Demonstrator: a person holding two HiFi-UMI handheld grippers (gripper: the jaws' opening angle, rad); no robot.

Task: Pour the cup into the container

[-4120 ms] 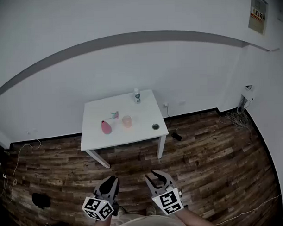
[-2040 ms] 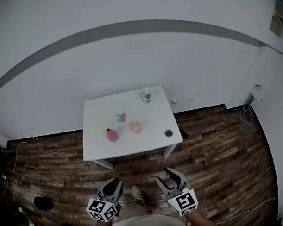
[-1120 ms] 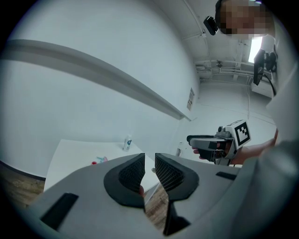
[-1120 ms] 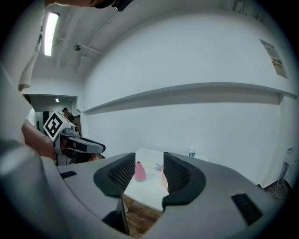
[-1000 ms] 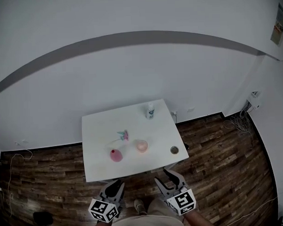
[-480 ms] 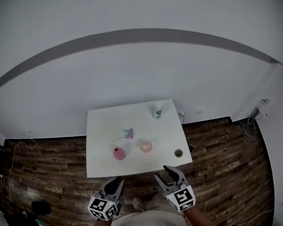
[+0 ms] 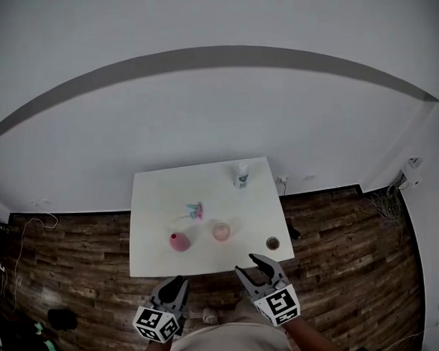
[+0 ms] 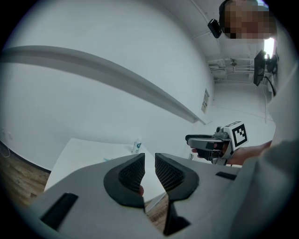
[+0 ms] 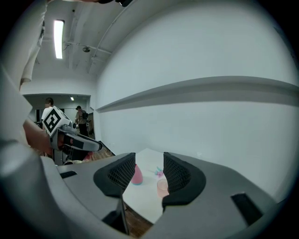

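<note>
**Grippers empty at the near edge of the table, cup untouched**

Grippers are both held low in front of the person's body, side by side and well apart, their marker cubes toward the person and their jaws aimed at the white table (image 7: pixel 154 199).

In the head view the left gripper (image 7: pixel 177 281) stops just short of the table's near edge. In its own view its (image 8: pixel 149 161) jaws stand close together with only a narrow slit between the ribbed pads, and nothing is in that slit.

The right gripper (image 7: pixel 249 264) sits a little farther forward, its tips at the table's near edge as the head view shows it. Its (image 9: pixel 144 170) jaws are spread somewhat wider than the left's, and they hold nothing. Both point slightly downward, nearly level.

The translucent pink cup (image 7: pixel 221 231) stands upright on the near half of the table, about midway across. In the right gripper view the cup (image 9: pixel 162 187) shows beyond the gap, far from the pads. To its left, apart from it, stands the pink narrow-necked container (image 7: pixel 179 242), also upright.

A small pink and teal item (image 7: pixel 196 210) lies just beyond these two. A small white bottle (image 7: pixel 241 175) stands near the far edge, right of centre. A small dark round object (image 7: pixel 273 243) sits at the near right corner. The table stands on a wood-plank floor (image 7: pixel 352 260) against a pale wall.
</note>
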